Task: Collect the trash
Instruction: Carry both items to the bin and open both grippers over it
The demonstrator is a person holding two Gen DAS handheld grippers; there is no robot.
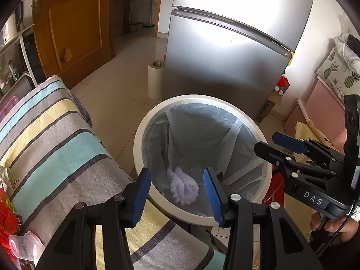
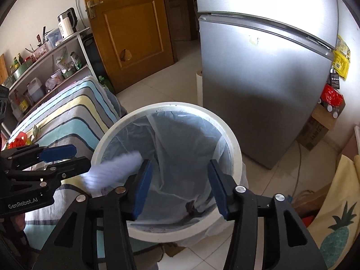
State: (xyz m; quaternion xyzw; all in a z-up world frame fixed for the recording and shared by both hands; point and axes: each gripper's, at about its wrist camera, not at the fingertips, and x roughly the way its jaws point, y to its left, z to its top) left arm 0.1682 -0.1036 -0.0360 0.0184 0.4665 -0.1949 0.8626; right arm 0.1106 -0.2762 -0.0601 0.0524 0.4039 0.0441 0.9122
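A white round trash bin [image 1: 139, 135] with a clear plastic liner stands on the floor beside the striped table; it also shows in the right wrist view [image 2: 234, 148]. A pale lilac foam piece [image 1: 183, 185] is inside the bin's opening, loose between my left gripper's open jaws and blurred in the right wrist view [image 2: 114, 168]. My left gripper [image 1: 177, 193] is open above the bin's near rim and also appears in the right wrist view [image 2: 63, 157]. My right gripper [image 2: 178, 186] is open and empty over the bin, seen from the left too [image 1: 270, 146].
A striped cloth covers the table [image 1: 51, 139], with red and clear wrappers [image 1: 13, 231] at its near left corner. A silver fridge [image 1: 225, 67] stands behind the bin, a paper roll [image 1: 155, 78] beside it. Shelves [image 2: 45, 72] and a wooden door [image 2: 130, 29] are at the back left.
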